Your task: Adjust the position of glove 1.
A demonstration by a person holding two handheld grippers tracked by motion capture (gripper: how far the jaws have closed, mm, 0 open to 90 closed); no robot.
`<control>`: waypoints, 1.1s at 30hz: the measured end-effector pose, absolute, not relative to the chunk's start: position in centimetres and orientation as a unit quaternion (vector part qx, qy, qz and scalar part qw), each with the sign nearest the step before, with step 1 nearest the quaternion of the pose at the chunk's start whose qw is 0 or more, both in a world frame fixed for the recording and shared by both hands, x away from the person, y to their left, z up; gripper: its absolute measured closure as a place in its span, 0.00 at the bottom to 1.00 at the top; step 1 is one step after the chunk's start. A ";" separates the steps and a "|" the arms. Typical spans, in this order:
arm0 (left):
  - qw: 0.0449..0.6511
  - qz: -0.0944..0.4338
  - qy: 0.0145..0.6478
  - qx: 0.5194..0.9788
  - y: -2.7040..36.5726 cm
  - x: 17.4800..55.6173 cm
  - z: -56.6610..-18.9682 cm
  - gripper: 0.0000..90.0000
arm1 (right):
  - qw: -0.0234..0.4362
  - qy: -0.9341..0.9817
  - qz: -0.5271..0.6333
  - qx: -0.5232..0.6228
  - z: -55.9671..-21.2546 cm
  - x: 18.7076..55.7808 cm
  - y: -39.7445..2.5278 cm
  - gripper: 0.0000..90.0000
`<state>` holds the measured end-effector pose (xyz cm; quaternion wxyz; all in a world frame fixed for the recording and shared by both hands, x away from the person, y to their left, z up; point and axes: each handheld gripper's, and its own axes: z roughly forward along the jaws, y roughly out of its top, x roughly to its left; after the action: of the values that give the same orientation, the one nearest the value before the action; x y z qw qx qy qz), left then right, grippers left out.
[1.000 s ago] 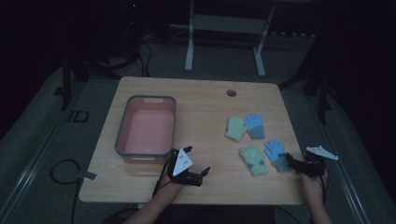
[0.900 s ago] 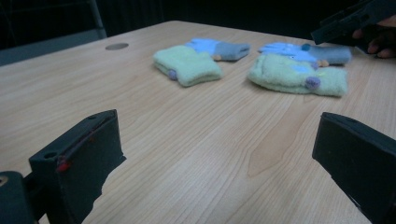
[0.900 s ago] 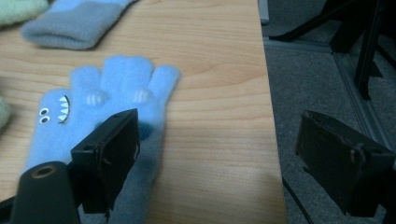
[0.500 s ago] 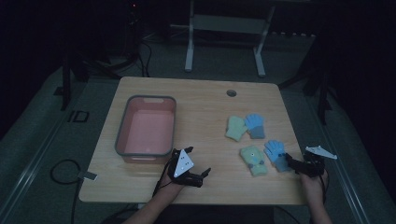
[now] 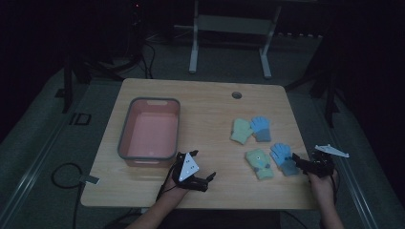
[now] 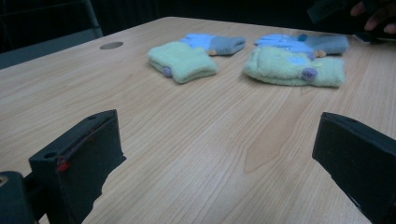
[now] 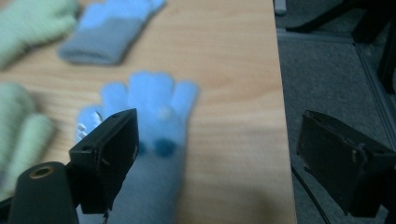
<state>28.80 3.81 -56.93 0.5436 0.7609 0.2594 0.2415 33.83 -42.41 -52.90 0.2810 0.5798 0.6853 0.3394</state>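
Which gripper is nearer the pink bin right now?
Left. The left gripper rests just off the pink bin at its near right corner; the right gripper is across the table, by the blue glove.

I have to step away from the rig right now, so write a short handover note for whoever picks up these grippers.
Left gripper: open, holding nothing, low over bare wood near the front edge, just in front of the pink bin.
Right gripper: open, jaws wide, at the near blue glove by the table's right edge, not yet closed on it.
Things: four gloves lie on the table, none in the bin. Far pair: green glove beside blue glove. Near pair: green glove beside the near blue one.
Done: nothing moved into the bin.
Left: probably grasp the near blue glove first, then handle the rest.
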 end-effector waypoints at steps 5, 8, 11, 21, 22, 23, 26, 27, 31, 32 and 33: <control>0.544 0.241 0.262 0.760 3.9 28.8 -56.9 0.02 | 0.291 0.689 0.340 0.570 -51.5 34.1 -42.0 0.15; 0.546 0.238 0.262 0.759 3.9 28.9 -56.9 0.02 | 0.296 0.692 0.343 0.563 -50.5 34.4 -41.8 0.15; 0.544 0.237 0.262 0.761 3.8 28.9 -56.9 0.02 | 0.296 0.694 0.344 0.559 -49.7 34.7 -41.6 0.15; 0.541 0.239 0.261 0.763 3.7 28.9 -56.9 0.02 | 0.267 0.707 0.349 0.554 -47.0 36.4 -40.3 0.17; 0.542 0.239 0.261 0.763 3.8 28.9 -56.9 0.02 | 0.267 0.705 0.356 0.553 -46.5 36.6 -40.0 0.18; 0.542 0.239 0.261 0.763 3.8 28.9 -56.9 0.02 | 0.267 0.705 0.356 0.553 -46.5 36.6 -40.0 0.18; 0.542 0.240 0.258 0.763 3.7 28.8 -56.9 0.02 | 0.257 0.712 0.366 0.541 -45.4 37.6 -38.6 0.15; 0.542 0.240 0.259 0.763 3.7 28.9 -56.9 0.02 | 0.259 0.714 0.366 0.538 -45.3 37.7 -38.3 0.14; 0.542 0.240 0.259 0.763 3.8 28.9 -56.9 0.02 | 0.265 0.722 0.366 0.524 -44.6 38.3 -36.9 0.14; 0.542 0.240 0.258 0.763 3.7 28.8 -56.9 0.02 | 0.265 0.723 0.366 0.522 -44.5 38.4 -36.8 0.15; 0.542 0.241 0.258 0.763 3.7 28.8 -56.9 0.02 | 0.265 0.725 0.365 0.521 -44.4 38.5 -36.6 0.15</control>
<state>28.84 3.75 -56.91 0.5421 0.7627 0.2579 0.2405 38.55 -36.57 -44.36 0.2645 0.5207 0.7250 0.3651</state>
